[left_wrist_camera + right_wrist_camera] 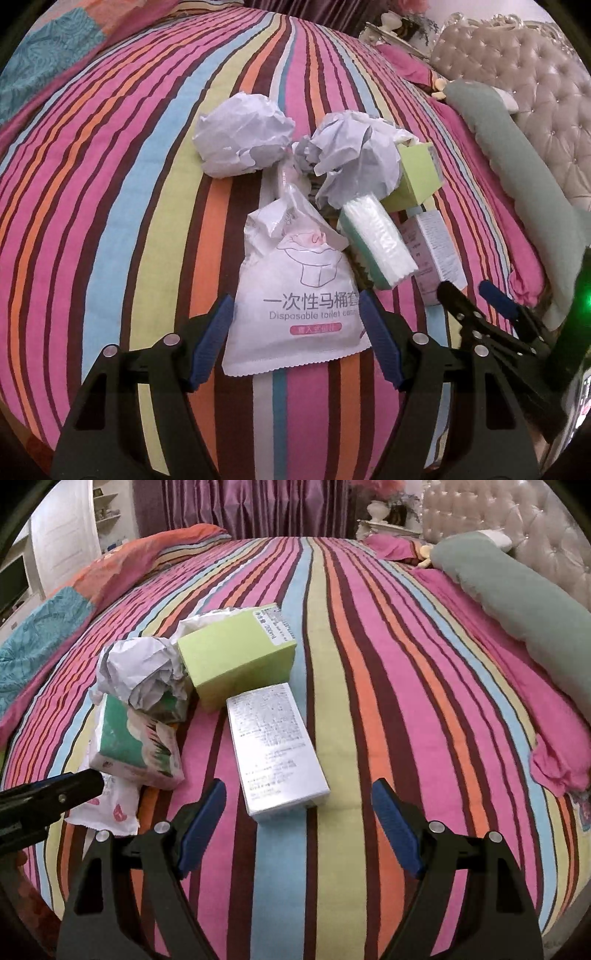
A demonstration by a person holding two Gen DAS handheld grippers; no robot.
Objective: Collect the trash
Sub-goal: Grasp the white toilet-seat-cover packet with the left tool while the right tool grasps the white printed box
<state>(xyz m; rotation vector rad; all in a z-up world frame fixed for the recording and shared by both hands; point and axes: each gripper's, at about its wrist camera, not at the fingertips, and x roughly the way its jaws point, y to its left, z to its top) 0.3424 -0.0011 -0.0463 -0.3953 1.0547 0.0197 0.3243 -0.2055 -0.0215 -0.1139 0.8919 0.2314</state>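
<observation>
Inventory of trash on the striped bedspread (110,221), as I read it left to right from my two wrist cameras.

1. Crumpled paper ball (242,134), at eleven o'clock from my left gripper (297,339), lying alone.
2. White toilet-cover pouch (295,310), flat at twelve o'clock, its lower part between my left fingers, which stand apart; I cannot tell whether they touch it.
3. Second crumpled paper (354,155), at one o'clock, resting on the tissue pack (376,243) and against the green box (417,173).
4. White box (275,746), at twelve o'clock from my right gripper (299,823), lying lengthwise just beyond the tips. My right fingers are spread and hold nothing.
5. Grey-green bolster (517,602), at two o'clock, along the tufted headboard (554,542).

My right gripper's tip shows at three o'clock in the left view, near the white box.
</observation>
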